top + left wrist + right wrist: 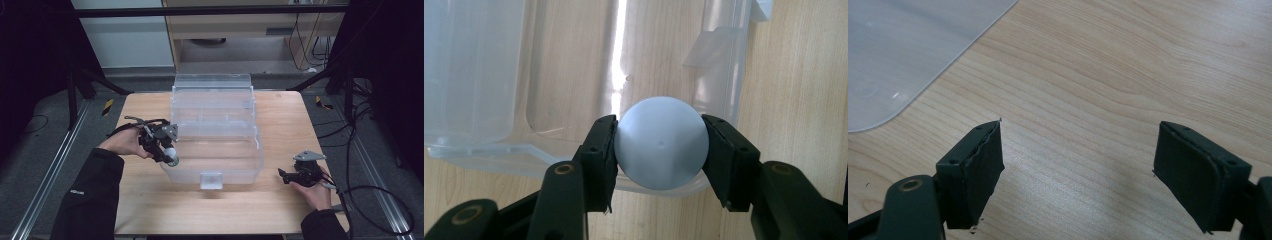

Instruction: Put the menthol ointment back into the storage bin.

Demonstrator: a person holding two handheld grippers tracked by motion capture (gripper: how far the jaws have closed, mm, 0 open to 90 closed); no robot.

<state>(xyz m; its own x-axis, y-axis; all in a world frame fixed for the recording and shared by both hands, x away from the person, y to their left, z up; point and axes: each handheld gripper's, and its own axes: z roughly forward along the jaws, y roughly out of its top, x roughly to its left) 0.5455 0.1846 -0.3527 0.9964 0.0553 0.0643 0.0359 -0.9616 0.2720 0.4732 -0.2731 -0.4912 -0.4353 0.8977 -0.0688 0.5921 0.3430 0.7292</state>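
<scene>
Pale-blue ball, clamped between the pads of the left gripper; we log it at the near-left corner of the clear plastic box, just over the rim. Round, so we find no long axis or heading. Its underside is hidden. Box walls are hard to trace through the glare; the far lid blurs into them. Wooden table, grey floor, dark surroundings. Right gripper rests near-right, jaws wide, nothing between them.
</scene>
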